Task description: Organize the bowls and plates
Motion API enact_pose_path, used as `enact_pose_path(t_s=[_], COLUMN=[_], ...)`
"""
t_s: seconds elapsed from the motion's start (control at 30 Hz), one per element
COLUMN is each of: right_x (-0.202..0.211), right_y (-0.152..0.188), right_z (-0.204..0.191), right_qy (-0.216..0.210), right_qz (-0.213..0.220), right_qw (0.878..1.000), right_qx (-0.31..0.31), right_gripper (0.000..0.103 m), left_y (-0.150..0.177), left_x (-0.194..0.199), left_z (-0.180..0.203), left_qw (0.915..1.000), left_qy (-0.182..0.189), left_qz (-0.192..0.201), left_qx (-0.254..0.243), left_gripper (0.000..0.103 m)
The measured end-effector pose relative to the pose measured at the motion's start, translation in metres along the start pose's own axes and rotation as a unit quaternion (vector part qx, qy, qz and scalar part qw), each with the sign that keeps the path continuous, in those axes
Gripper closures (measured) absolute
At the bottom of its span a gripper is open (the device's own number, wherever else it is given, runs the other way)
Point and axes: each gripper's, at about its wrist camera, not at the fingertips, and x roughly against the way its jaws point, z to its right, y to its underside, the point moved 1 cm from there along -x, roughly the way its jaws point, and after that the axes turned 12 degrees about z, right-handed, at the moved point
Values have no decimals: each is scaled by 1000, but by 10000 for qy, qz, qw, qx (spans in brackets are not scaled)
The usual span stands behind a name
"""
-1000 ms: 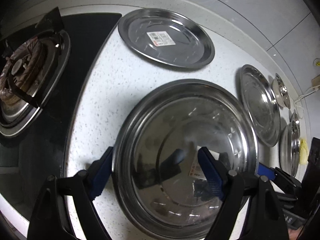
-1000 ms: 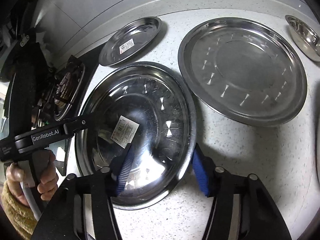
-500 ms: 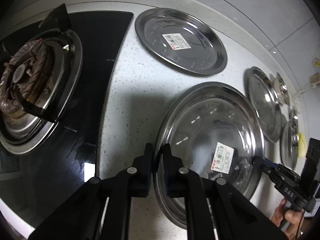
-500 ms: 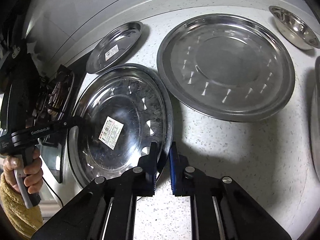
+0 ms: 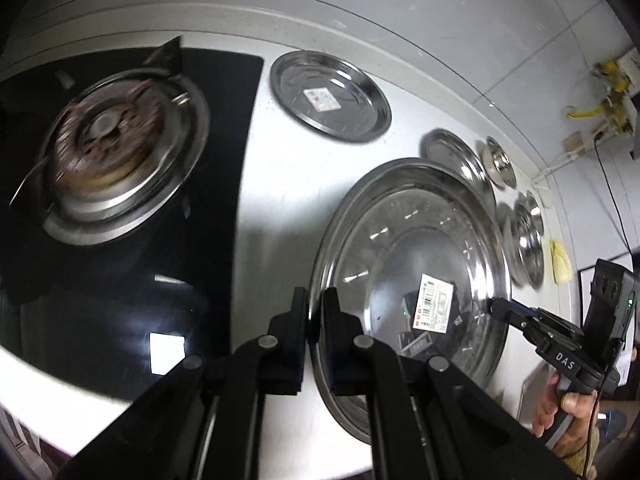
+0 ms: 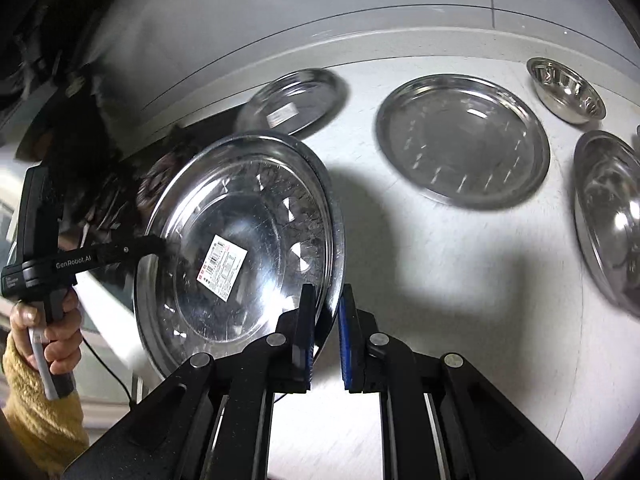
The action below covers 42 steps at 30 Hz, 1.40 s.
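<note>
A large steel plate [image 5: 408,264] with a barcode sticker is held off the white counter, tilted; it also shows in the right wrist view [image 6: 240,256]. My left gripper [image 5: 315,312] is shut on its left rim. My right gripper [image 6: 325,320] is shut on its opposite rim. A smaller stickered plate [image 5: 330,94] lies at the back, also in the right wrist view [image 6: 292,100]. A mid-size plate [image 6: 462,138] lies to the right, with a small bowl [image 6: 566,90] behind it and another plate [image 6: 612,216] at the right edge.
A black gas hob with a burner [image 5: 116,152] is on the left. The counter's front edge runs along the bottom. A tiled wall stands behind. Cables and a yellow object [image 5: 560,266] are at the far right.
Both grippers closed on the large plate's rims, then lifted and tilted it off the counter. Both cameras have pulled back and up.
</note>
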Motion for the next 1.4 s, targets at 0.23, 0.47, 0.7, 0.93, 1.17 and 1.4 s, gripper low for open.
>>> enact_pose_path(t_s=[0.23, 0.47, 0.7, 0.93, 1.17, 1.4], right_x=[-4, -30, -32, -28, -14, 22], right_y=[46, 69, 74, 74, 66, -13], right_z=[-8, 3, 8, 16, 27, 61], right_qy=[-81, 11, -31, -258, -296, -41], right_qz=[-430, -731, -773, -781, -612, 150], right_qw=[9990, 9973, 9970, 9966, 9977, 9992], right_qx=[61, -23, -52, -104, -35, 381], right_gripper=[93, 93, 93, 90, 52, 12], left_y=[51, 76, 80, 76, 62, 16], left_x=[11, -15, -30, -25, -7, -7], left_z=[-14, -22, -19, -17, -7, 28], left_qw=[9999, 9990, 9984, 9982, 9951, 9958], left_qy=[-35, -409, -492, -598, -855, -706], left_qz=[-92, -149, -265, -32, 119, 343], left_qx=[74, 113, 1, -68, -486, -466], left_gripper=[96, 96, 96, 93, 66, 36])
